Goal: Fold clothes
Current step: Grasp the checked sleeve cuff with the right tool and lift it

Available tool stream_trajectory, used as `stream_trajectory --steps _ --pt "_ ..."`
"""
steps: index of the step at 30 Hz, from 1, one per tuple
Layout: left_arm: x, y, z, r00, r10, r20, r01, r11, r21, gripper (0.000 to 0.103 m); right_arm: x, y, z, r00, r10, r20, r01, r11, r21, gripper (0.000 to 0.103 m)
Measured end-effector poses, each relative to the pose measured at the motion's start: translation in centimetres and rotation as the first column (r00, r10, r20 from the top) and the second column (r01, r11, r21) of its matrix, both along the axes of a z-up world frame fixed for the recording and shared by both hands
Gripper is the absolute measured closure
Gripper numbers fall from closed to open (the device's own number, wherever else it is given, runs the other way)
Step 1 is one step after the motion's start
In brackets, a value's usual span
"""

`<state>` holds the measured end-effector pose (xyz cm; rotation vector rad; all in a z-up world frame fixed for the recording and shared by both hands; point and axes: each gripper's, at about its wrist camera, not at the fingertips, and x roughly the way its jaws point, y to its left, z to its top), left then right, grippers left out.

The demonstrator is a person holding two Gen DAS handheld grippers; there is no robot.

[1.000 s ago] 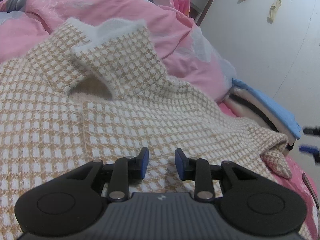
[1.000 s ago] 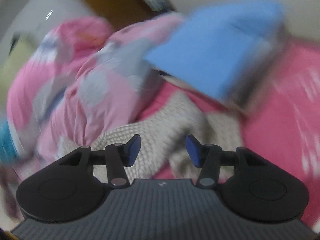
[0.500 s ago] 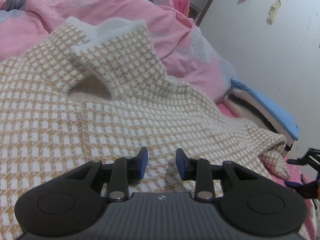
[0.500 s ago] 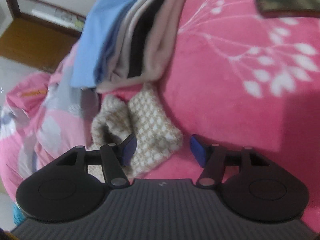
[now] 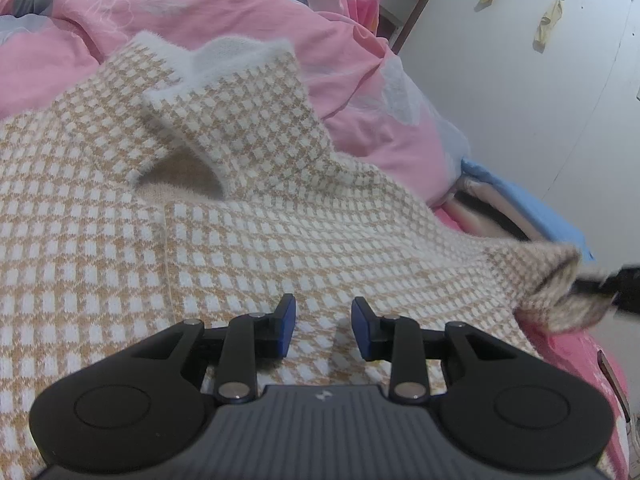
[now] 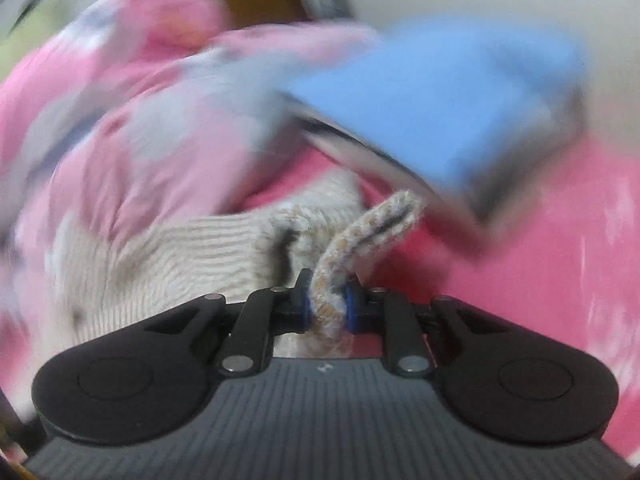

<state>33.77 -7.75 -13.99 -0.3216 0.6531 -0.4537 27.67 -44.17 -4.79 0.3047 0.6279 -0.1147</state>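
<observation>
A tan-and-white houndstooth sweater lies spread over the bed, its white fuzzy collar at the far side. My left gripper hovers low over the sweater's body, open, with only flat cloth showing in the gap between its blue pads. The sweater's right sleeve stretches out to its cuff, which is raised and blurred. My right gripper has its jaws closing, and its blue pads pinch the sleeve cuff. It appears as a dark blur in the left wrist view.
A rumpled pink quilt lies behind the sweater. A stack of folded clothes topped by a blue one sits beyond the sleeve, against a white wall. A pink floral sheet covers the bed to the right.
My right gripper closed from wide apart onto the sleeve cuff and swung round, and the cuff rose off the sheet. My left gripper and the sweater's body stayed put.
</observation>
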Motion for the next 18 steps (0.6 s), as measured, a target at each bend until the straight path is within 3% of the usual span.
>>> stream_trajectory --steps 2,5,10,13,18 --pt "0.0 0.0 0.0 1.000 0.000 0.000 0.000 1.000 -0.003 0.071 0.4 2.3 2.8 0.994 0.102 0.026 -0.096 0.982 -0.163 0.089" --pt "-0.1 -0.1 -0.1 1.000 0.001 0.001 -0.001 1.000 -0.004 0.071 1.2 3.6 6.6 0.983 0.180 0.032 -0.157 0.922 -0.354 0.090" --pt "-0.1 -0.1 -0.1 1.000 0.001 0.000 -0.001 1.000 -0.005 0.071 1.8 -0.3 11.0 0.994 0.092 0.060 -0.045 0.842 -0.537 0.091" --pt "-0.1 -0.1 -0.1 1.000 0.003 0.000 -0.003 1.000 -0.005 0.071 3.1 -3.4 12.7 0.995 0.005 0.097 0.053 0.803 -0.594 0.092" --pt "0.0 -0.1 -0.1 1.000 0.003 0.000 -0.003 1.000 -0.009 0.071 4.6 -8.9 12.6 0.979 -0.116 0.169 0.196 0.778 -0.597 0.092"
